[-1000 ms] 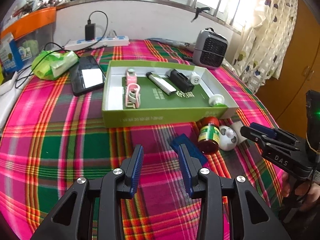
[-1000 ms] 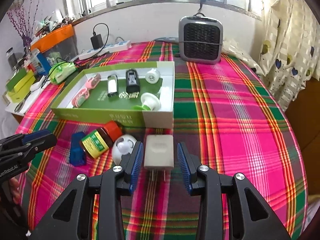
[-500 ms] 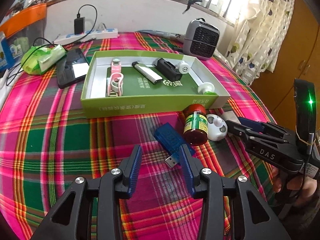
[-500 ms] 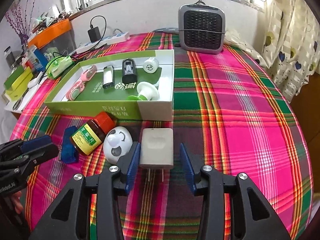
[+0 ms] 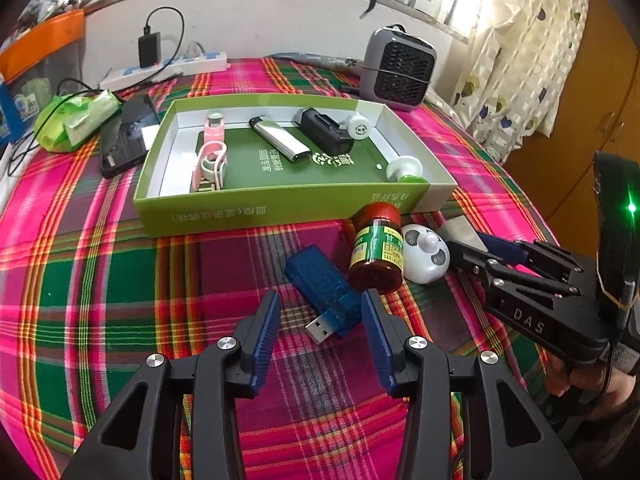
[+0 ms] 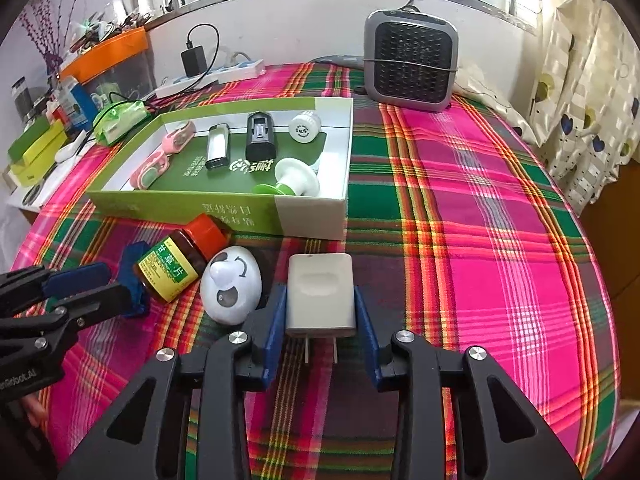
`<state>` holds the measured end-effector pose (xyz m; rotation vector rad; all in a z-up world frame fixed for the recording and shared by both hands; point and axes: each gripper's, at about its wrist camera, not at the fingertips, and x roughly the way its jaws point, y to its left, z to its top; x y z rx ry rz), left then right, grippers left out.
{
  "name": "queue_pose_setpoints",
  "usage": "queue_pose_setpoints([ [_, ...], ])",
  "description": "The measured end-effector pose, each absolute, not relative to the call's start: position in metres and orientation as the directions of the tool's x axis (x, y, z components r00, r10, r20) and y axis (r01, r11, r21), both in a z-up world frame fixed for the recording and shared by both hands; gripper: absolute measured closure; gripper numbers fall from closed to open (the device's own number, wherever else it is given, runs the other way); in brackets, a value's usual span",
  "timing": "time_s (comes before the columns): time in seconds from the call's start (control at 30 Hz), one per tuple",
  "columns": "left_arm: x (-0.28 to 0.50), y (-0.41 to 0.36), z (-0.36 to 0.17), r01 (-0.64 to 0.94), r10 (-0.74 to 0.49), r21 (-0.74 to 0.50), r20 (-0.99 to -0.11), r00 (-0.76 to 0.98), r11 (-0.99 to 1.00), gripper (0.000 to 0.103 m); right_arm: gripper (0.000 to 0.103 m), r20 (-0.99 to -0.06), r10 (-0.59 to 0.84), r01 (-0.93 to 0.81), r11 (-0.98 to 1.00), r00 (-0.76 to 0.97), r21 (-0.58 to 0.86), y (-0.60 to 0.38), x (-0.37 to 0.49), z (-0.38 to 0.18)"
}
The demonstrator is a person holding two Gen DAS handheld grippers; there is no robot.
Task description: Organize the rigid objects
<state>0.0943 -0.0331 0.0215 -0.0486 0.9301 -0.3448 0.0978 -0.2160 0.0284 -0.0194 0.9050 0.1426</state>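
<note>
Presently both grippers are at the pick stage. Right gripper (image 6: pixel 320 320): jaws open, straddling the white charger (image 6: pixel 321 294), pads just beside its sides, not visibly clamped. Left gripper (image 5: pixel 320 332): jaws open around the plug end of the blue USB stick (image 5: pixel 325 294). Both items lie on the bench before the green box (image 6: pixel 224 210), which sits toward 11 o'clock of the charger. Next move, in my judgement: close squarely, lift clear, avoiding the jar (image 6: pixel 180 258) and white egg-shaped gadget (image 6: pixel 231 290).

My left gripper (image 5: pixel 320 316) is hovering low with its jaws standing apart, fingers pointing toward twelve o'clock. My right gripper (image 6: pixel 320 312) is sitting at its three o'clock, jaws also parted, and my right hand (image 5: pixel 592 384) is gripping the handle.
</note>
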Motion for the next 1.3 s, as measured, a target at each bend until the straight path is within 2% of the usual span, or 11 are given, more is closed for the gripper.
queue_pose_setpoints([
  [0.37,0.103,-0.051,0.017,0.269,-0.257,-0.122,-0.793,0.552,0.955,0.061,0.068,-0.783,0.137,-0.135,0.988,0.607,0.068,-0.22,0.096,0.028],
  [0.73,0.106,-0.057,0.014,0.254,-0.15,0.002,-0.803,0.576,0.967,0.061,0.068,-0.782,0.147,-0.138,0.987,0.606,0.079,-0.221,0.096,0.028],
  [1.07,0.111,-0.04,0.014,0.227,-0.163,-0.035,-0.802,0.575,0.973,0.061,0.068,-0.781,0.155,-0.14,0.986,0.605,0.087,-0.222,0.096,0.028],
  [1.3,0.116,-0.039,0.014,0.221,-0.169,-0.047,-0.799,0.577,0.974,0.07,0.068,-0.781,0.155,-0.14,0.986,0.604,0.088,-0.222,0.096,0.028],
])
